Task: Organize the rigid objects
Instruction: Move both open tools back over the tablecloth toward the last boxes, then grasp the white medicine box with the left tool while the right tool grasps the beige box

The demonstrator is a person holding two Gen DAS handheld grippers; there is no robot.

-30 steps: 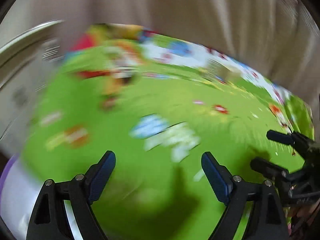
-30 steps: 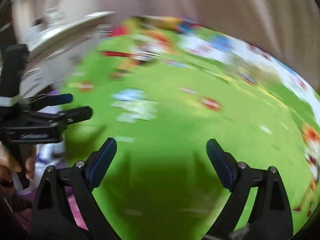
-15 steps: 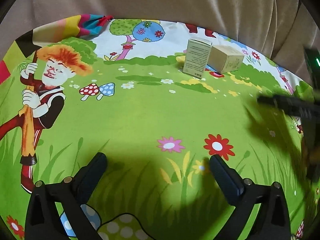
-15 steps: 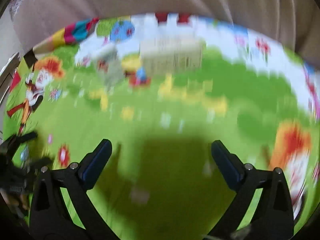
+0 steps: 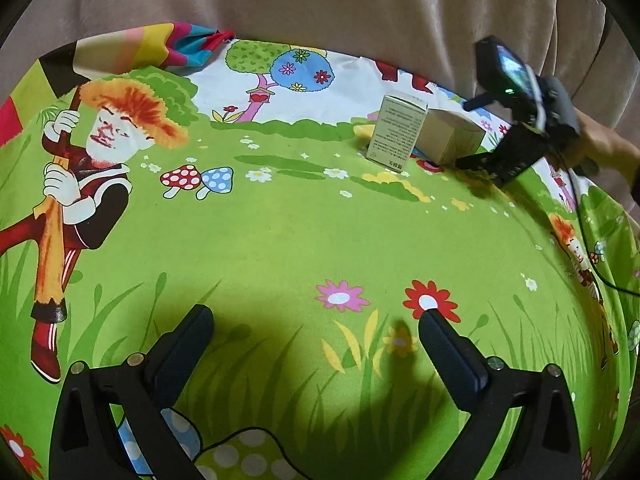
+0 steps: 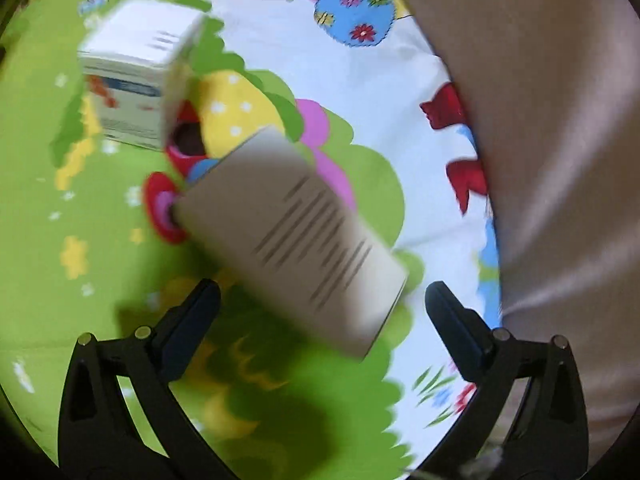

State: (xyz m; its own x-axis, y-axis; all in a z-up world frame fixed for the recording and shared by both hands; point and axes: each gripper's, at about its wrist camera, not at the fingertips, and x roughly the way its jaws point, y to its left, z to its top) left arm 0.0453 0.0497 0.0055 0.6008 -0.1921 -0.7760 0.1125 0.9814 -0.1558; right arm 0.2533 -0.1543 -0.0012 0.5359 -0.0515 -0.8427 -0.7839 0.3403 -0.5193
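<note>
Surface: a green cartoon-print sheet (image 5: 280, 232) over something soft, likely a bed or cushion; a beige curtain (image 5: 320, 4) hangs along its far edge. Expect some give under anything set down.

Objects: two small cartons at about 1 o'clock in the left wrist view. The upright box (image 5: 396, 132) stands on end; the flat box (image 5: 452, 140) lies just beside it, apparently touching. In the right wrist view the flat box (image 6: 292, 236) fills the centre and the upright box (image 6: 136, 80) sits at 11 o'clock, both blurred.

Handling, judged: thin cardboard, light, stiff, crushable if squeezed hard; smooth faces may slip. Grip across the narrow pair of faces, mid-height.

Left claw (image 5: 316, 332): spread wide, nothing between, over bare sheet.
Right claw (image 6: 322, 304): just been opening, spread wide, flat box ahead, not touched.
</note>
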